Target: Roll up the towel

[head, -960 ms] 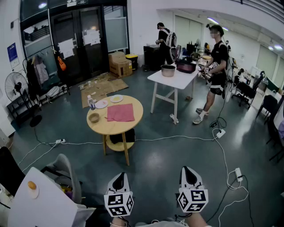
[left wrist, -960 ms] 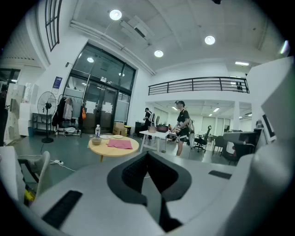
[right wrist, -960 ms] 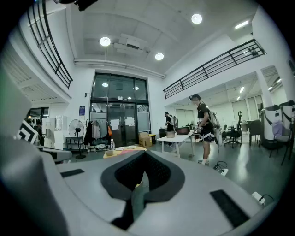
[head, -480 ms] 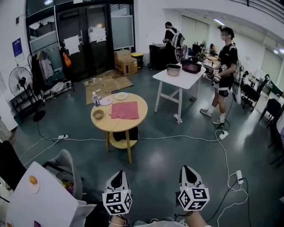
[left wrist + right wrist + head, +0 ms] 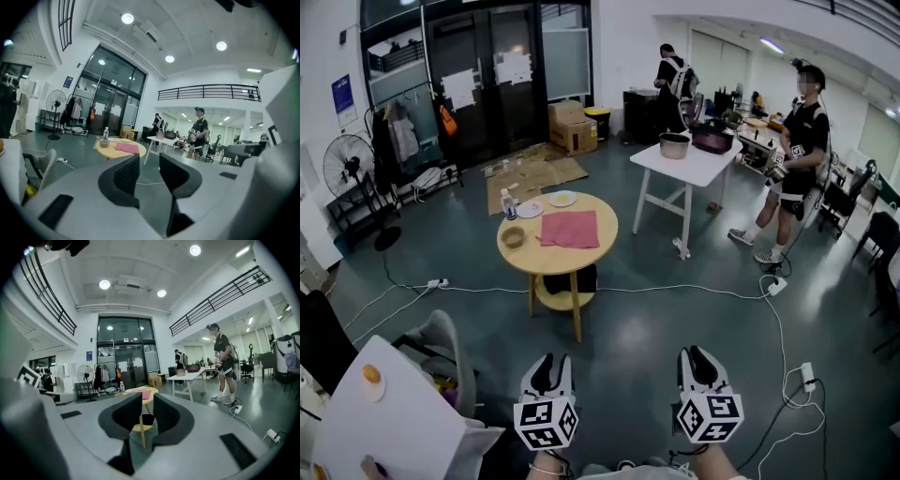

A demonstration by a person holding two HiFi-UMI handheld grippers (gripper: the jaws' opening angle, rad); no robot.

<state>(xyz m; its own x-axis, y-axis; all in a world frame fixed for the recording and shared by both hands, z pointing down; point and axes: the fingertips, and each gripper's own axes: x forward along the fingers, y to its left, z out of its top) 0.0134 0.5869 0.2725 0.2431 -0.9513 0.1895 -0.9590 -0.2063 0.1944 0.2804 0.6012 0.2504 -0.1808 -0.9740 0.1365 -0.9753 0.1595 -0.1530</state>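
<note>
A pink towel (image 5: 570, 229) lies flat on a round wooden table (image 5: 598, 246) across the room, well ahead of both grippers. The left gripper view also shows the towel (image 5: 127, 148), and in the right gripper view the towel (image 5: 143, 393) is just above the jaws. My left gripper (image 5: 551, 362) and right gripper (image 5: 697, 355) are held low at the bottom of the head view, far short of the table. Both have just been opening and stand slightly open, with nothing between the jaws of the left gripper (image 5: 149, 162) or the right gripper (image 5: 147, 402).
A bowl (image 5: 513, 236), a bottle (image 5: 509, 204) and two plates (image 5: 562, 199) share the round table. A white table (image 5: 689, 167) with pots stands behind it, with a person (image 5: 797, 159) beside it. Cables (image 5: 675, 289) cross the floor. A grey chair (image 5: 441, 349) and a white board (image 5: 389, 422) are at lower left.
Both grippers' jaws have parted a little, the left more visibly. The round table has drifted slightly right in the head view, and the standing person has stepped to the right.
</note>
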